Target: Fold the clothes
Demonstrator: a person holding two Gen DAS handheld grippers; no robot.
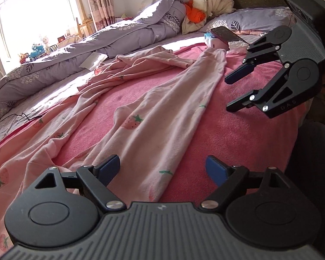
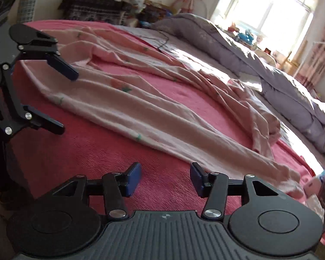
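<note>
From the left wrist, the left hand-held gripper (image 1: 162, 169) stands wide apart, gripping nothing, its two blue pads (image 1: 215, 170) over one pink strawberry-print garment (image 1: 153, 108) strewn across the pink blanket (image 1: 238, 134) on the bed. The right hand-held gripper (image 1: 233, 93) hovers beyond, parted and empty. One phone (image 1: 226, 35) lies near one pillow (image 1: 255, 20).

From the right wrist, the right hand-held gripper (image 2: 165, 178) is partly spread above bare blanket (image 2: 86, 151), the garment (image 2: 140, 108) just beside it. The left hand-held gripper (image 2: 69, 101) gapes, empty, over the cloth's end. One purple duvet (image 2: 270, 80) lies beyond.
</note>
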